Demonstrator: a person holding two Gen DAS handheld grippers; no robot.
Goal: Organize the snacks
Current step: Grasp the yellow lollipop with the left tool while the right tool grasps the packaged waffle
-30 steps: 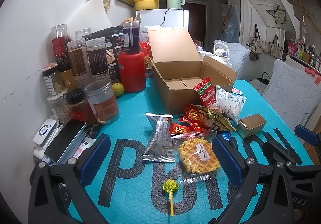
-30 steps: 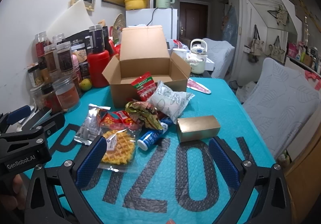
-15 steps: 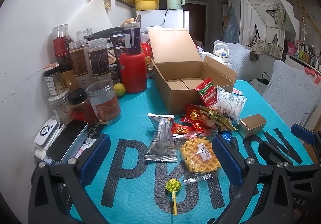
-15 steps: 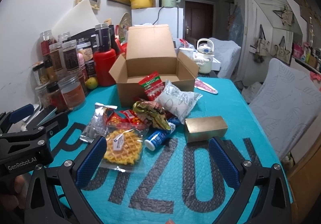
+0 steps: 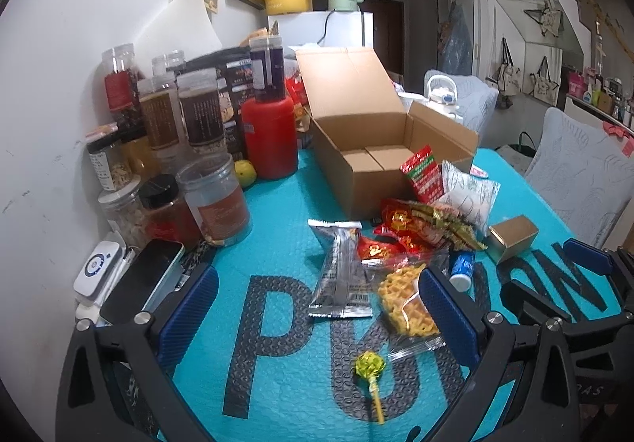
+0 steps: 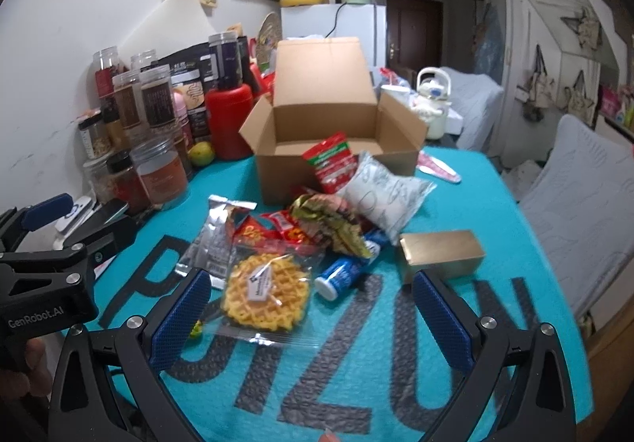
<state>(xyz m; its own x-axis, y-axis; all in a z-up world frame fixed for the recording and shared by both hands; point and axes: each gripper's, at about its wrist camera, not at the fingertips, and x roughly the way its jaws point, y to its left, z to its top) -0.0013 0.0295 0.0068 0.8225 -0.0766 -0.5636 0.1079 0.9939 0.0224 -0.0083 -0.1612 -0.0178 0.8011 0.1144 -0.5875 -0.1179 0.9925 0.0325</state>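
Observation:
A pile of snacks lies on the teal mat before an open cardboard box (image 5: 380, 148) (image 6: 333, 136). It holds a wrapped waffle (image 6: 265, 291) (image 5: 408, 311), a silver packet (image 5: 340, 271) (image 6: 216, 240), red packets (image 6: 277, 230), a red-green pouch (image 6: 331, 162), a white pillow pack (image 6: 386, 196), a blue tube (image 6: 342, 275), a gold box (image 6: 442, 253) (image 5: 513, 238) and a green lollipop (image 5: 370, 366). My left gripper (image 5: 317, 315) is open and empty, near the silver packet. My right gripper (image 6: 313, 315) is open and empty, just short of the waffle.
Jars and bottles (image 5: 186, 148) and a red canister (image 5: 269, 140) crowd the left wall. A phone (image 5: 138, 287) and a white device (image 5: 97, 269) lie at the left edge. A grey chair (image 6: 582, 204) stands to the right.
Both grippers have moved forward towards the snack pile. The right gripper has also shifted left, so the waffle now lies near its open fingers. Nothing has been taken hold of.

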